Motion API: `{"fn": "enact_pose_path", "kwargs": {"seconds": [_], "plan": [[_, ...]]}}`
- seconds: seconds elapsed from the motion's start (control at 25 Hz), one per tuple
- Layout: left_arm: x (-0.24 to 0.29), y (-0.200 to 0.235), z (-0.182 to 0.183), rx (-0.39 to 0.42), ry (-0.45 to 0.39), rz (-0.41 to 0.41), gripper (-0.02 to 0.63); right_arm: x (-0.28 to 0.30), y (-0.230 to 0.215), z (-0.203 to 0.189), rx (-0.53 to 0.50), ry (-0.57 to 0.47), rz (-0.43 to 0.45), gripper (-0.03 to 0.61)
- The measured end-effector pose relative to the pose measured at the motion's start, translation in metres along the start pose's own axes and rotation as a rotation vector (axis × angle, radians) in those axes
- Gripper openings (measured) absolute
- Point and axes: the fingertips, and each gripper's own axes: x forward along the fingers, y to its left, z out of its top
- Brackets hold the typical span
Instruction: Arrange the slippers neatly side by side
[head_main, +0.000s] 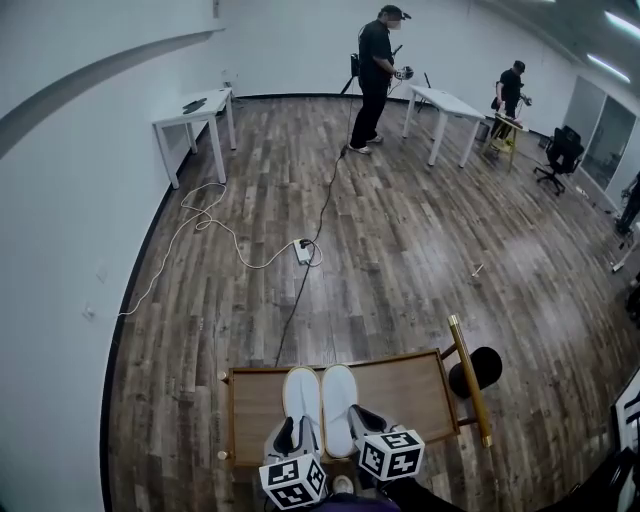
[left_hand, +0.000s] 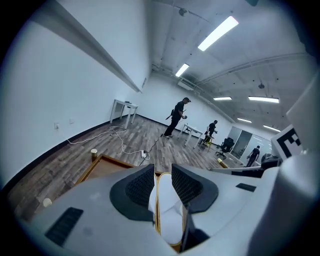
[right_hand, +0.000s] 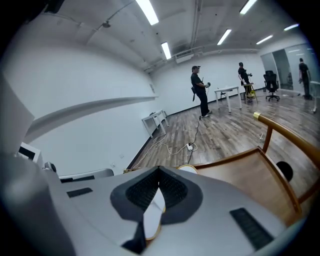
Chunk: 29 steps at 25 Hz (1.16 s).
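On the wooden surface (head_main: 400, 390), in the head view, the white slippers (head_main: 338, 400) lie side by side and touch each other. Your left gripper (head_main: 292, 432) and right gripper (head_main: 362, 418) are at their near ends. In the left gripper view, the jaws stand apart and grip nothing. In the right gripper view, the jaws are closed tip to tip and empty.

Left tongs (head_main: 291, 436) and right tongs (head_main: 362, 420) in shot: pale grey moulded shells, black ribbed pads (left_hand: 140, 187), dark slots (left_hand: 65, 225) on the flanks, each carrying a white cube (head_main: 293, 481) (bold black square markers).
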Motion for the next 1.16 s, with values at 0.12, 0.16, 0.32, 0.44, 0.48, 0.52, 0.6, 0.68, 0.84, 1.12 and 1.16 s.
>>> {"fn": "enact_pose_path", "kwargs": {"seconds": [0.12,0.16,0.32,0.44,0.48,0.52,0.6,0.68,0.84,1.12,1.16], "plan": [[-0.007,-0.003,-0.006,0.021,0.014,0.003,0.109,-0.007,0.002,-0.002,-0.056,0.001,-0.020,-0.002],[-0.009,-0.003,-0.007,0.020,0.016,0.009,0.109,-0.009,0.002,-0.003,-0.067,0.003,-0.025,-0.002],[-0.016,-0.001,-0.012,0.016,0.018,0.029,0.109,-0.015,0.003,-0.009,-0.084,0.013,-0.036,-0.002],[-0.020,-0.004,-0.013,0.026,0.019,0.028,0.109,-0.018,0.002,-0.012,-0.080,0.018,-0.039,-0.002],[-0.021,-0.005,-0.014,0.030,0.019,0.027,0.109,-0.019,0.002,-0.012,-0.079,0.019,-0.040,-0.002],[-0.022,-0.006,-0.015,0.032,0.019,0.027,0.109,-0.020,0.002,-0.013,-0.079,0.020,-0.040,-0.002],[-0.023,-0.007,-0.016,0.032,0.016,0.026,0.109,-0.020,0.003,-0.014,-0.081,0.020,-0.038,-0.002],[-0.025,-0.007,-0.016,0.031,0.014,0.026,0.109,-0.020,0.004,-0.016,-0.083,0.023,-0.037,-0.002],[-0.028,-0.008,-0.018,0.028,0.017,0.024,0.109,-0.022,0.005,-0.018,-0.079,0.027,-0.036,-0.002],[-0.024,-0.007,-0.015,0.029,0.022,0.025,0.109,-0.020,0.003,-0.018,-0.078,0.040,-0.038,-0.002],[-0.023,-0.007,-0.014,0.029,0.022,0.026,0.109,-0.019,0.003,-0.017,-0.078,0.041,-0.038,-0.002]]}}
